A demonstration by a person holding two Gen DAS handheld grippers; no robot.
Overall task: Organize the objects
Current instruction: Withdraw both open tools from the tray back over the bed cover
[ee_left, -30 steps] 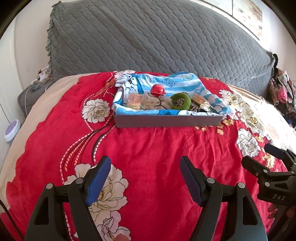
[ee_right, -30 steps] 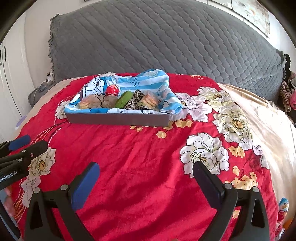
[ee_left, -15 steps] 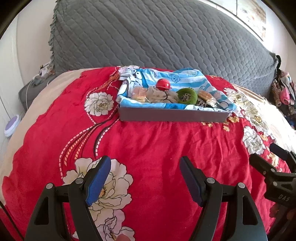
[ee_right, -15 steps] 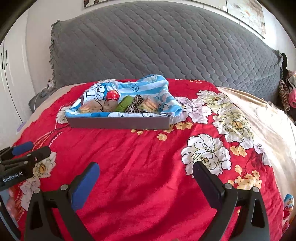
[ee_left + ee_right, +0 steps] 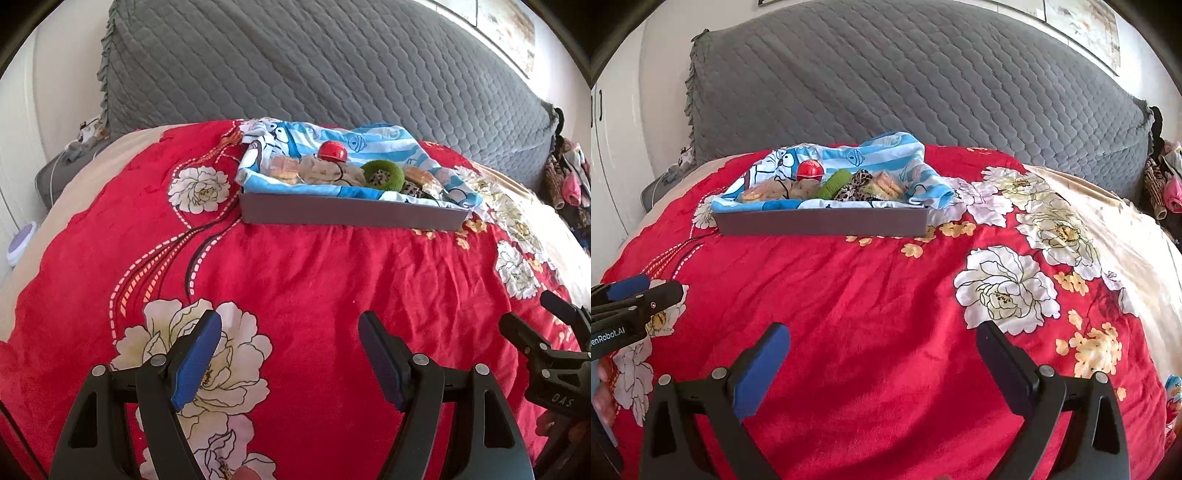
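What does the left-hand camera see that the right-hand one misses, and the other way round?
Only the left camera shows the purple-topped disc at the bed's left edge. Only the right camera shows the white cupboard door and the big white flowers right of the tray. Both show the grey tray, the red ball in it, and the grey headboard.

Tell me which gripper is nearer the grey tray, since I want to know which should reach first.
Left, slightly. The left gripper hovers open over the red blanket, almost straight in front of the grey tray. The right gripper is open too, off to the tray's right.
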